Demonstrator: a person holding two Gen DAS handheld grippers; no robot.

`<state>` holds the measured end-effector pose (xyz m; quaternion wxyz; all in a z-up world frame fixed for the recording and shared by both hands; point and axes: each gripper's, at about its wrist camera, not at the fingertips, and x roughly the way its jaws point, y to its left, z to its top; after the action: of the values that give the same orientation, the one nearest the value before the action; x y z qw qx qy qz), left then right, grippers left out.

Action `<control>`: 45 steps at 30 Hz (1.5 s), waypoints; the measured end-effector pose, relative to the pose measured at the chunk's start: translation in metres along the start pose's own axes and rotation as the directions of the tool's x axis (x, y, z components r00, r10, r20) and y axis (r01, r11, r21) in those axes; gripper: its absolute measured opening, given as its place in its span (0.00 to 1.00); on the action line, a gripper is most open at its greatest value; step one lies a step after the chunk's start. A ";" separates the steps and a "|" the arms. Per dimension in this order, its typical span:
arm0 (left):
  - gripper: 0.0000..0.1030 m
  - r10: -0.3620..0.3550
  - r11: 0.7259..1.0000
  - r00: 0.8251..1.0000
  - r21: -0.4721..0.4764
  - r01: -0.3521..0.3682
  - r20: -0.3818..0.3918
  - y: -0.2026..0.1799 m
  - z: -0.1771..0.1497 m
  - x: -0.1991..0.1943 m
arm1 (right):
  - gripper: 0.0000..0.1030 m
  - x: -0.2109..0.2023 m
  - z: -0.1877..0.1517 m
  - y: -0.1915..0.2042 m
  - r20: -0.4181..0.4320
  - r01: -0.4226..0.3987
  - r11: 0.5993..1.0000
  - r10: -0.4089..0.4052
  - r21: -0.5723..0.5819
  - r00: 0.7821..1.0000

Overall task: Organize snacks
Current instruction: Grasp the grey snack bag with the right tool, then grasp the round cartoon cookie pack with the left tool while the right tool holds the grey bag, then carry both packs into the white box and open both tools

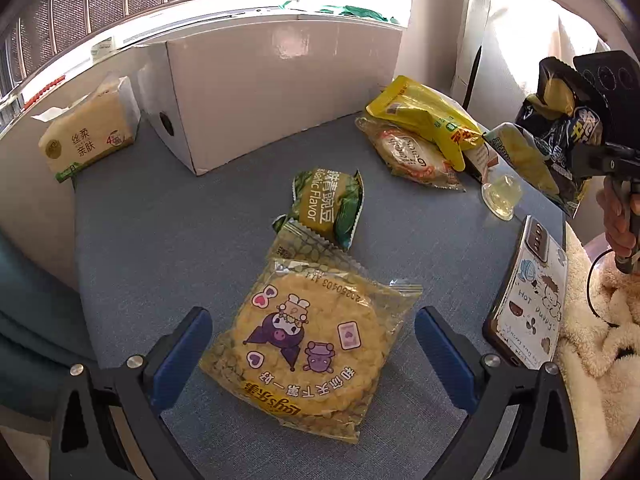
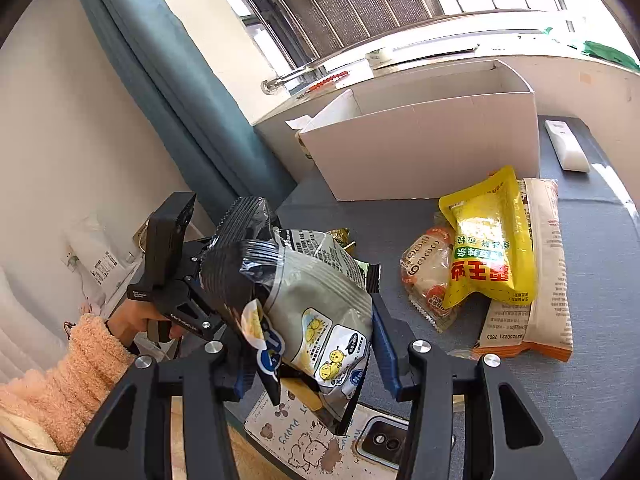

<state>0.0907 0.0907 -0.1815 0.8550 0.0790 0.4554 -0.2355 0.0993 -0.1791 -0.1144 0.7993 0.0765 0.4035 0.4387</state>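
Note:
My left gripper (image 1: 314, 344) is open, its blue pads on either side of a yellow round-cracker packet (image 1: 308, 352) that lies on the blue table. A green pea snack bag (image 1: 330, 204) lies just beyond it. My right gripper (image 2: 310, 344) is shut on a black and grey snack bag (image 2: 316, 304) and holds it in the air above the table's near edge; the bag also shows in the left wrist view (image 1: 560, 140). An open white cardboard box (image 2: 424, 144) stands at the back of the table; it also shows in the left wrist view (image 1: 256, 92).
A pile with a yellow pouch (image 2: 486, 240), a round wrapped cake (image 2: 428, 272) and a beige packet (image 2: 548, 264) lies right of the box. A phone (image 1: 528, 296) lies at the table edge, a jelly cup (image 1: 502, 196) near it. A tissue pack (image 1: 88, 132) stands left.

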 end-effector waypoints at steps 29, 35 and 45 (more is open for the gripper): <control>0.74 0.135 0.940 0.882 -0.339 0.030 0.452 0.003 0.117 -0.113 | 0.52 -0.005 0.110 -0.035 0.129 0.066 0.996 -0.072 0.052 0.989; 0.74 0.164 0.870 0.902 -0.489 0.059 0.399 0.051 0.189 -0.073 | 0.52 0.024 0.188 -0.068 0.136 0.070 0.990 -0.087 0.125 0.987; 1.00 0.190 0.817 0.944 -0.577 -0.001 0.268 0.081 0.211 -0.007 | 1.00 0.051 0.229 -0.122 0.144 0.126 0.957 -0.168 0.263 0.975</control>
<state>0.2822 0.0905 -0.0617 0.9113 -0.1951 0.3586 -0.0544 0.3555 -0.1609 -0.0501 0.8441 0.1831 0.3933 0.3151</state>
